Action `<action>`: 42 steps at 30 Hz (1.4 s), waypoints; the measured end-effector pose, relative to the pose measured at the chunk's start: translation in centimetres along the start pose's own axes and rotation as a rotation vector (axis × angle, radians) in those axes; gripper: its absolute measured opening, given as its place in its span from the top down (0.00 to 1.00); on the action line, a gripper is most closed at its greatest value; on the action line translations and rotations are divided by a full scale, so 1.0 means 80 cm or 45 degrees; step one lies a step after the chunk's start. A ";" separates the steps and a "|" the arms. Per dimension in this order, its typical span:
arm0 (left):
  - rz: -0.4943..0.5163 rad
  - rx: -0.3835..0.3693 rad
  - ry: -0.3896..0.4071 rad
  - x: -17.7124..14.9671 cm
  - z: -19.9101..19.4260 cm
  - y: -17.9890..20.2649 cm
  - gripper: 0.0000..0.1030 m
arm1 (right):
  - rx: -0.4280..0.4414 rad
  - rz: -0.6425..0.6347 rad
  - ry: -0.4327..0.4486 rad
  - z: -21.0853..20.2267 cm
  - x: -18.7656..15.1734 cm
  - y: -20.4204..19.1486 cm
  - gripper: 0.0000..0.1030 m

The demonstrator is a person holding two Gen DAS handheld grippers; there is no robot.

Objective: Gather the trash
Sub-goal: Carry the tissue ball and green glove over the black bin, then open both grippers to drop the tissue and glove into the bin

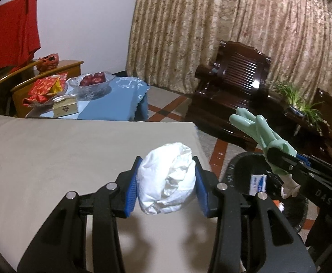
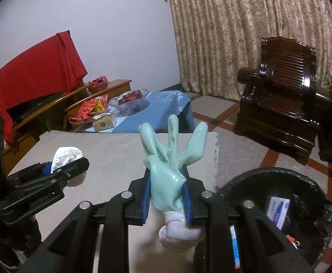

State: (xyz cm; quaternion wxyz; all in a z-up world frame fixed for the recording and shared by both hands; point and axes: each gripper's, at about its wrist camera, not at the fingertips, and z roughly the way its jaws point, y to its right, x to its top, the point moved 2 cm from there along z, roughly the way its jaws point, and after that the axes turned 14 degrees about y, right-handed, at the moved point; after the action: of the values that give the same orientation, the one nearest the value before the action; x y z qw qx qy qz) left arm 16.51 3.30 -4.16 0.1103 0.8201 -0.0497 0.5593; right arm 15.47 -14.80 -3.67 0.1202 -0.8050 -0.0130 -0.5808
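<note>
My left gripper point(image 1: 166, 183) is shut on a crumpled white paper wad point(image 1: 167, 177), held above the beige table point(image 1: 52, 150). In the right wrist view that same left gripper point(image 2: 59, 168) shows at the left with the paper wad point(image 2: 65, 155) in it. My right gripper point(image 2: 166, 193) is shut on a pale green rubber glove point(image 2: 169, 157) whose fingers stick up and whose white cuff hangs below. In the left wrist view the glove point(image 1: 257, 127) hangs over the black trash bin point(image 1: 241, 166). The bin point(image 2: 314, 195) stands off the table's right edge and holds a white and blue box point(image 2: 277, 211).
A low table with a blue cloth point(image 1: 120, 100) carries a glass bowl of red fruit point(image 1: 92, 82), a tissue box point(image 1: 64, 108) and red packets. A dark wooden armchair point(image 2: 284, 91) stands before patterned curtains point(image 1: 211, 22). A red cloth point(image 2: 38, 68) drapes over furniture at the left.
</note>
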 end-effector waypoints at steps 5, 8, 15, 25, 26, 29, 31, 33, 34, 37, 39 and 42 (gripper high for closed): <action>0.013 -0.057 0.011 -0.004 -0.014 0.034 0.59 | -0.046 0.011 0.023 -0.033 -0.002 0.020 0.77; 0.032 -0.095 0.019 -0.006 -0.018 0.055 0.59 | -0.079 0.023 0.039 -0.052 -0.002 0.036 0.77; 0.066 -0.178 0.013 -0.017 -0.016 0.102 0.59 | -0.170 0.040 0.057 -0.086 -0.008 0.080 0.77; 0.117 -0.313 0.000 -0.034 0.013 0.173 0.59 | -0.289 0.049 0.039 -0.104 -0.021 0.143 0.77; 0.123 -0.323 -0.001 -0.036 0.017 0.179 0.59 | -0.296 0.050 0.036 -0.103 -0.021 0.147 0.77; 0.134 -0.356 -0.008 -0.043 0.031 0.197 0.59 | -0.319 0.053 0.030 -0.102 -0.024 0.163 0.77; 0.142 -0.375 -0.013 -0.048 0.040 0.208 0.59 | -0.335 0.057 0.021 -0.101 -0.027 0.172 0.77; 0.152 -0.397 -0.026 -0.054 0.053 0.220 0.59 | -0.350 0.060 0.013 -0.101 -0.033 0.182 0.77; 0.151 -0.405 -0.030 -0.055 0.057 0.224 0.59 | -0.359 0.063 0.007 -0.099 -0.035 0.188 0.77; 0.142 -0.433 -0.052 -0.062 0.074 0.235 0.59 | -0.379 0.074 -0.007 -0.094 -0.041 0.203 0.77; 0.135 -0.451 -0.074 -0.068 0.088 0.244 0.59 | -0.392 0.082 -0.019 -0.089 -0.045 0.214 0.77; 0.132 -0.473 -0.098 -0.073 0.105 0.256 0.57 | -0.406 0.089 -0.037 -0.084 -0.052 0.225 0.74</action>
State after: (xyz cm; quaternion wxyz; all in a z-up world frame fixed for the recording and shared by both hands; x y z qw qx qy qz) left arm 17.79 -18.80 -9.93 0.2290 0.8027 -0.1983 0.5136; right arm 10.75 -33.21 -8.78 0.0108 -0.8221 0.1055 -0.5593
